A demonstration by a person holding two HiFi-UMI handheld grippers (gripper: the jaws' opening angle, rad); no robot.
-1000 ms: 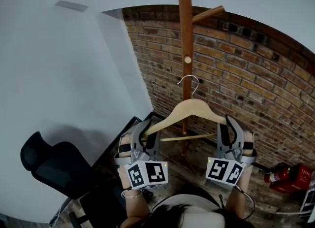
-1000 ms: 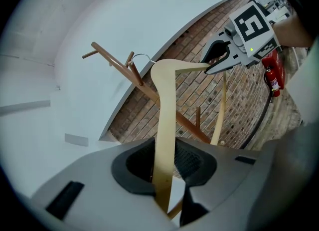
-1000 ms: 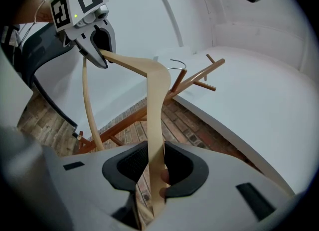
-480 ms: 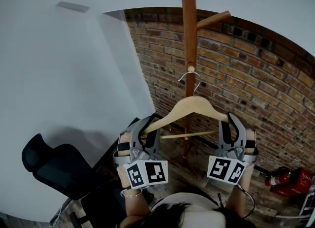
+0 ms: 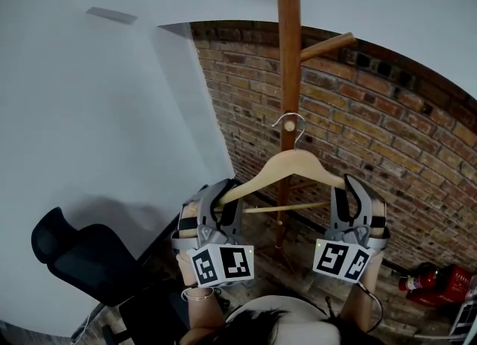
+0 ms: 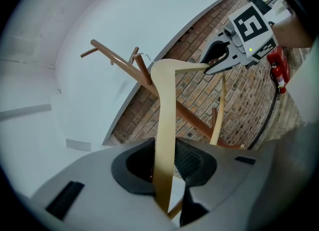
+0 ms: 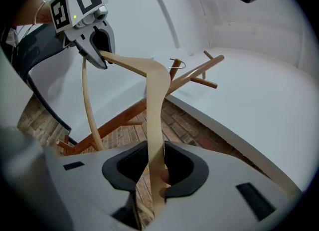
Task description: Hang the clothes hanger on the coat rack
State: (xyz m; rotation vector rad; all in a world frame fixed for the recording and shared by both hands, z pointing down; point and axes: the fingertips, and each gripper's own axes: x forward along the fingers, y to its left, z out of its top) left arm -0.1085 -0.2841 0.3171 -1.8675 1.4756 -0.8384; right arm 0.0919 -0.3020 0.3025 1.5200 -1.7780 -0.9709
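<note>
Since a second ago I've brought the wooden hanger (image 5: 294, 163) up to the coat rack (image 5: 288, 53). Its wire hook (image 5: 290, 116) hung below the short peg facing me and now sits level with the peg's end. I can't tell whether it is actually over the peg. My left claw (image 5: 218, 203) is clamped on the hanger's left arm and my right claw (image 5: 347, 196) on its right arm. Together they hold it level in the air before the brick wall (image 5: 387, 150).
</note>
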